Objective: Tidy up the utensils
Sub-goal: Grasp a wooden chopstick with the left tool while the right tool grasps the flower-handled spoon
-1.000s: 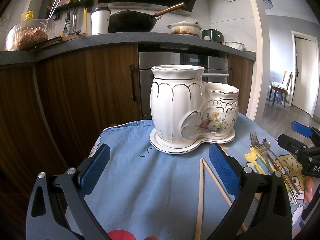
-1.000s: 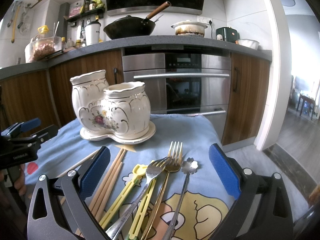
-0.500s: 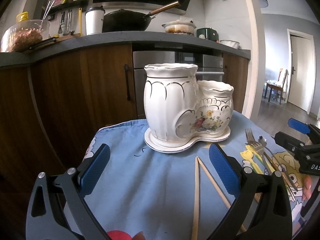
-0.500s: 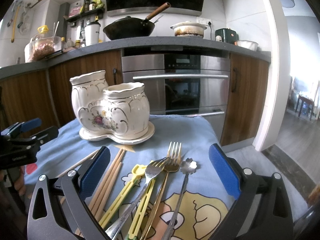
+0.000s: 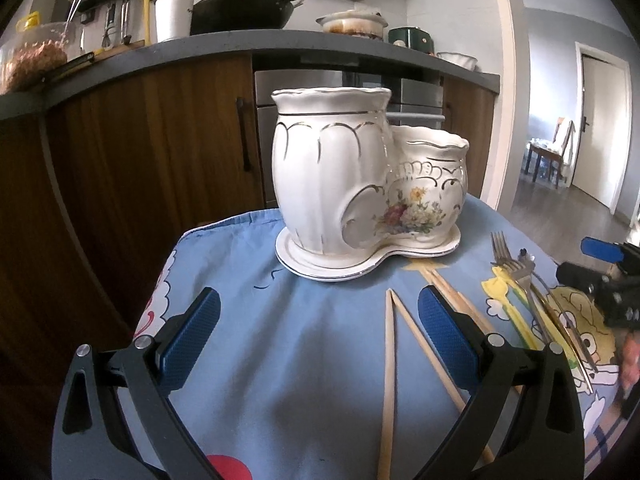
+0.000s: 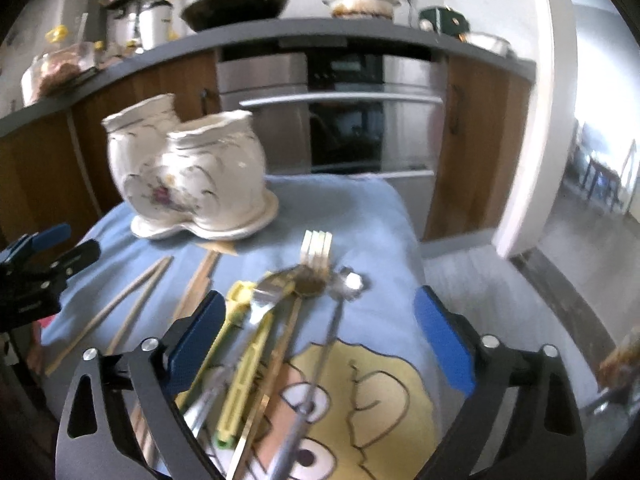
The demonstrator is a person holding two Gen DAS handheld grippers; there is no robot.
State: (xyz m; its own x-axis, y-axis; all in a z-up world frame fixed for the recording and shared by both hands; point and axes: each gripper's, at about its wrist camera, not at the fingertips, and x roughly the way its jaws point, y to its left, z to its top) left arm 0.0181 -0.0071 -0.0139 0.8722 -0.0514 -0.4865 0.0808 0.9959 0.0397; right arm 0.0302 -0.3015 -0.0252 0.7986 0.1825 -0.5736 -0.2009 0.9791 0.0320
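A white ceramic two-pot utensil holder [image 5: 360, 184] with gold trim and flowers stands at the far side of the blue cloth [image 5: 312, 360]; it also shows in the right wrist view [image 6: 192, 184]. Two wooden chopsticks [image 5: 390, 376] lie on the cloth just ahead of my open, empty left gripper [image 5: 316, 336]. More chopsticks [image 6: 196, 284], forks [image 6: 316, 248], a yellow plastic utensil [image 6: 240, 344] and a spoon [image 6: 344, 284] lie in a bunch under my open, empty right gripper [image 6: 316, 340]. The right gripper appears in the left wrist view [image 5: 608, 280].
The cloth covers a small table whose edges drop off on the left [image 5: 168, 264] and the right [image 6: 416, 248]. Behind stand wooden cabinets [image 5: 160, 152], an oven [image 6: 340, 120] and a worktop [image 5: 280, 44] with a wok and pots.
My right gripper has dropped and tilted down over the bunch of forks; its view is blurred. My left gripper has edged left and closer to the holder and chopsticks. Both stay open.
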